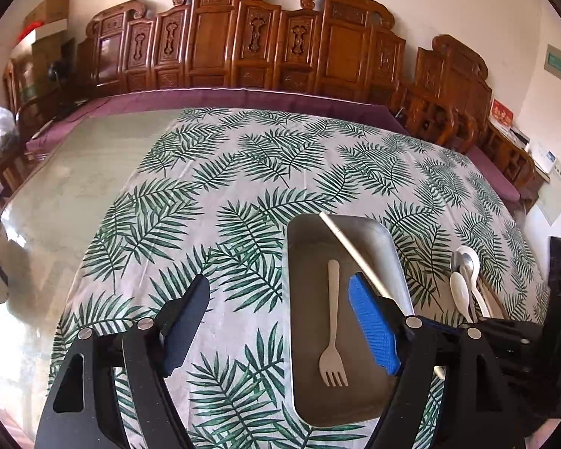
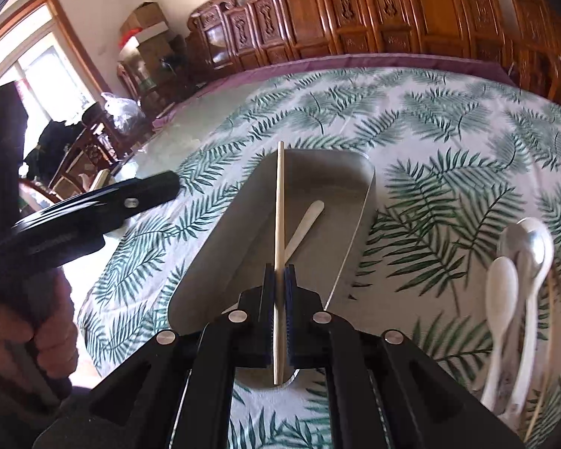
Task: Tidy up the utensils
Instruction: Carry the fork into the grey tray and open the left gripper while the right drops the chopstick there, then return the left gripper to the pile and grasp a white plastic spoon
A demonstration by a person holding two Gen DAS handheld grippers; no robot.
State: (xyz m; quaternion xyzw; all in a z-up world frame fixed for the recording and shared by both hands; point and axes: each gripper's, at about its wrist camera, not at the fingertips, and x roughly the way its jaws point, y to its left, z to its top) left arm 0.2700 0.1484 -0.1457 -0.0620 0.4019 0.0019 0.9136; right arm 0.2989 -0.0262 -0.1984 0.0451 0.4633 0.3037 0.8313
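Bright window daylight, fisheye-warped edges

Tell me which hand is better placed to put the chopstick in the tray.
Right. Its tool is already shut on the chopstick, which hangs over the tray beside the fork. The left tool is open, empty, and mostly over the cloth.

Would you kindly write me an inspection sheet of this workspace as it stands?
Surface: table under a palm-leaf tablecloth, bare glass on its left side.
Job's things: metal tray holding a pale fork; one chopstick held over the tray; spoons heaped right of the tray.
Clutter: nothing seen.
Grippers: left claw open, empty; right claw shut on the chopstick.
Cables: nothing seen.
Surroundings: carved wooden chairs, cardboard boxes, window.
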